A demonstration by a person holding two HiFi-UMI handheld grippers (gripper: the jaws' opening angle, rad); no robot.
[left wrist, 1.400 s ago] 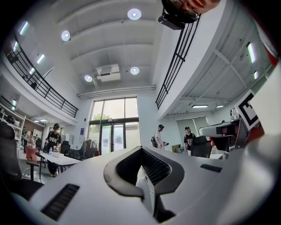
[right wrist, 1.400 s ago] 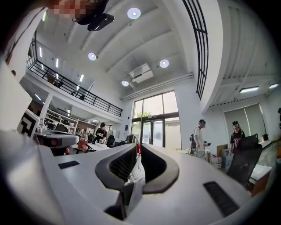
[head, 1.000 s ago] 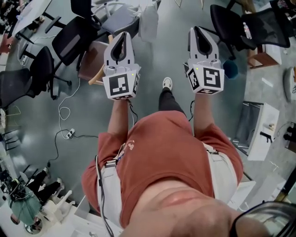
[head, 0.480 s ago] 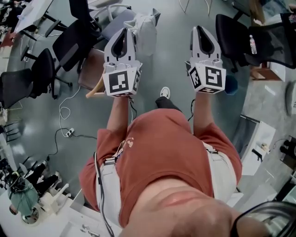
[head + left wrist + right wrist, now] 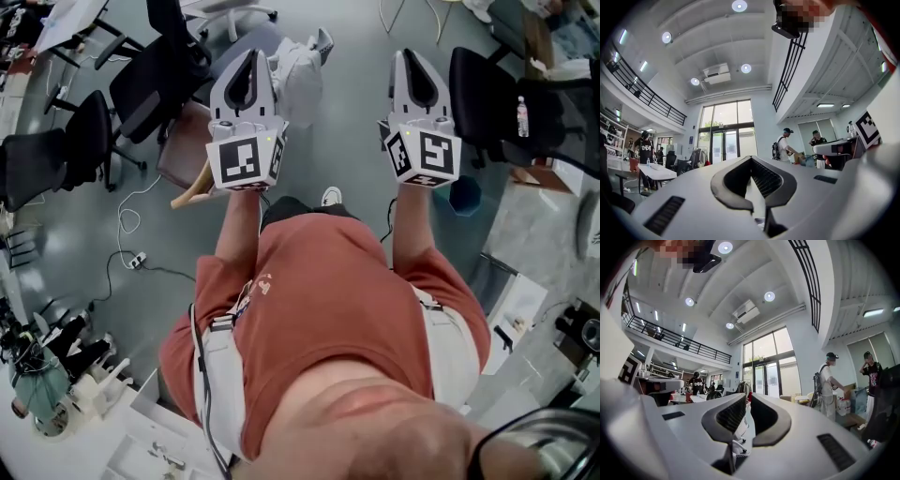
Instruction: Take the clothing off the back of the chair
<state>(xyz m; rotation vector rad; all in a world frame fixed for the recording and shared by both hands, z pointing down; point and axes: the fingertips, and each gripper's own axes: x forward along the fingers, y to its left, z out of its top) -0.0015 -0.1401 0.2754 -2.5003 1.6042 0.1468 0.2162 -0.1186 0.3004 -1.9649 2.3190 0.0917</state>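
Note:
In the head view a white garment (image 5: pixel 300 67) hangs over the back of a grey chair (image 5: pixel 246 39) on the floor ahead. Both grippers are held out level in front of the person. My left gripper (image 5: pixel 251 54) is shut and empty, its tip just left of the garment in the picture and well above it. My right gripper (image 5: pixel 412 54) is also shut and empty, off to the garment's right over bare floor. The left gripper (image 5: pixel 750 158) looks across the hall. Below the right gripper (image 5: pixel 747 395) a white chair base (image 5: pixel 738 447) shows.
Black office chairs (image 5: pixel 148 82) and a brown seat (image 5: pixel 187 136) stand at the left, with more black chairs (image 5: pixel 497 94) and a blue bin (image 5: pixel 464 195) at the right. A cable with a power strip (image 5: pixel 137 261) lies on the floor. People (image 5: pixel 783 145) stand far off.
The person has walked forward with both grippers held out. The chair with the garment has slid from the top edge down beside the left gripper's tip. Both grippers stay shut.

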